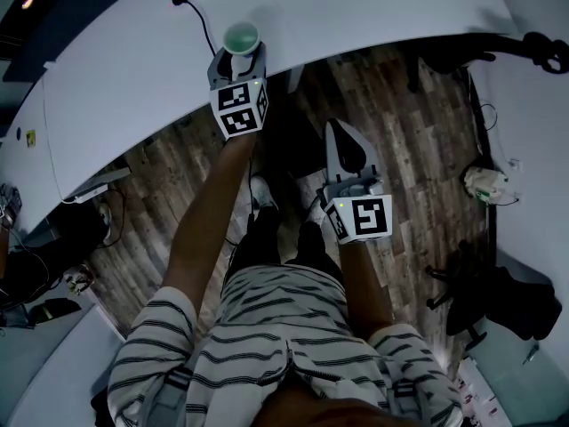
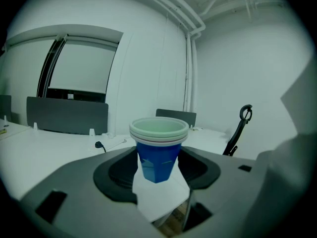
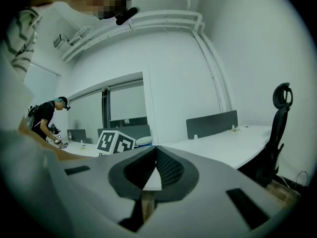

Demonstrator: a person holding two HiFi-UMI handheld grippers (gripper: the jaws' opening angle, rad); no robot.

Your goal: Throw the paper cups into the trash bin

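A stack of blue paper cups [image 2: 158, 152] with white rims stands upright between the jaws of my left gripper [image 2: 158, 166], which is shut on it. In the head view the cups [image 1: 241, 36] show from above, over the white table's edge, with the left gripper [image 1: 238, 58] around them. The right gripper [image 1: 345, 140] hangs lower, over the wooden floor, with its jaws together and nothing in them; its own view shows the pads meeting at the tip of the right gripper [image 3: 156, 156]. No trash bin shows in any view.
A long curved white table [image 1: 133, 69] lies ahead, with a black cable and plug [image 1: 182, 3] on it. Black office chairs [image 1: 502, 301] stand to the right. In the right gripper view a person [image 3: 47, 118] works at a far desk, and a chair [image 3: 278, 128] stands nearby.
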